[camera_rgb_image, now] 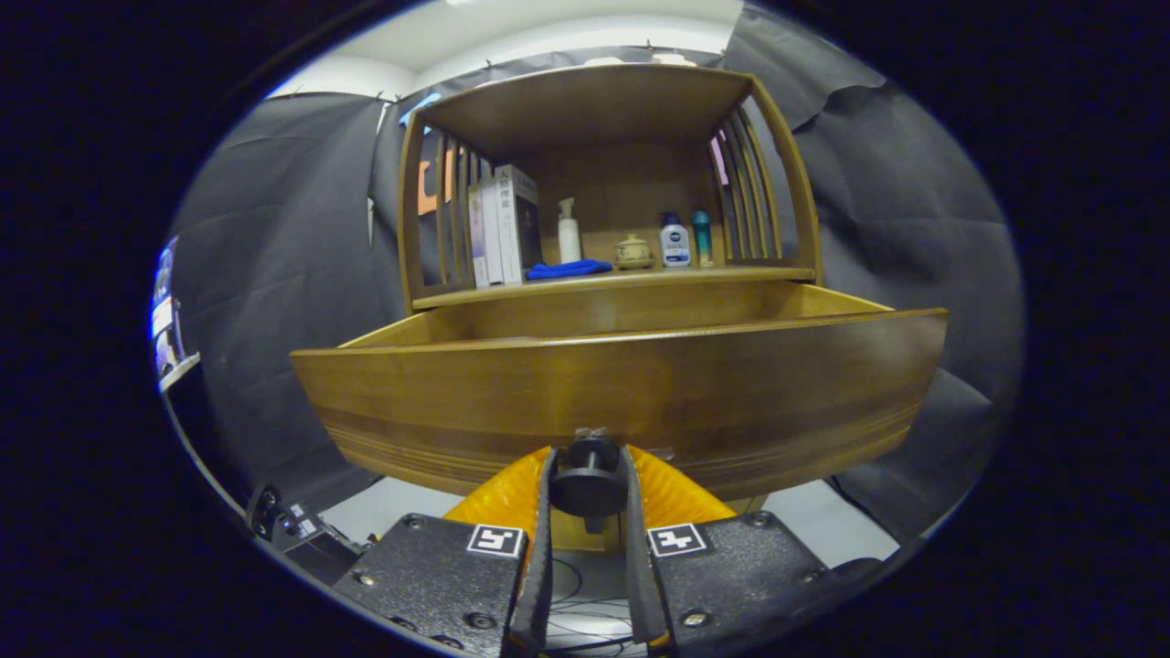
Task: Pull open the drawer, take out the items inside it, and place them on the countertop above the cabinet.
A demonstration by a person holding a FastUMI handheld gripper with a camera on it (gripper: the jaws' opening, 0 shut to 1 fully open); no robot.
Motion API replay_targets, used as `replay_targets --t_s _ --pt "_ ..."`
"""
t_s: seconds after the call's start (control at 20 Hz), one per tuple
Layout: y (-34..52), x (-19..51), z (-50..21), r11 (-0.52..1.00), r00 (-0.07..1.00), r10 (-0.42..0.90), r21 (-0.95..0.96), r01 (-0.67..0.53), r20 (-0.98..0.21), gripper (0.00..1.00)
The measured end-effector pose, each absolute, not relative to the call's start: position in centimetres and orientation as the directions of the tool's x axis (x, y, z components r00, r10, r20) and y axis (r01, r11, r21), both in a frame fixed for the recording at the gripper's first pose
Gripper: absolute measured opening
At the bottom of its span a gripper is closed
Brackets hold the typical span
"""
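Both fingers of my gripper [588, 457] were clamped on the drawer's knob [587, 480], with the drawer [622, 384] drawn out from under the countertop [612, 279], where books [501, 224] and bottles [675, 242] stood. Its contents were hidden behind the front panel. Pulling further, I judged, risked dragging it off its runners.

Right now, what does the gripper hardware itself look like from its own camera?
The gripper has two flat, textured black mounting blocks fastened with round screws. Each block carries a small square black-and-white marker tag near its inner front corner. Two long, narrow fingers run forward from between the blocks, each backed by a ribbed flexible section. Thin dark cables lie on the floor below.
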State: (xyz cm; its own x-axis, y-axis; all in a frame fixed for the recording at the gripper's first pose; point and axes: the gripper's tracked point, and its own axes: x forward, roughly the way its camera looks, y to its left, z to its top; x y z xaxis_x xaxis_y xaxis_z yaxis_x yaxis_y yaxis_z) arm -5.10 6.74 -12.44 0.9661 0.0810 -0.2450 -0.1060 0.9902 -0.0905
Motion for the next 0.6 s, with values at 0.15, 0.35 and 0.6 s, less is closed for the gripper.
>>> replay_targets --t_s 0.15,0.35,0.6 --pt "6.6 -5.4 -12.4 0.991 0.961 0.085 -0.082 -0.11 -0.263 0.4" --pt "6.3 -7.5 -8.9 0.986 0.973 0.096 -0.114 -0.122 -0.209 0.78" --pt "7.5 -6.7 -2.8 0.987 0.968 0.111 -0.091 -0.134 -0.224 0.99"
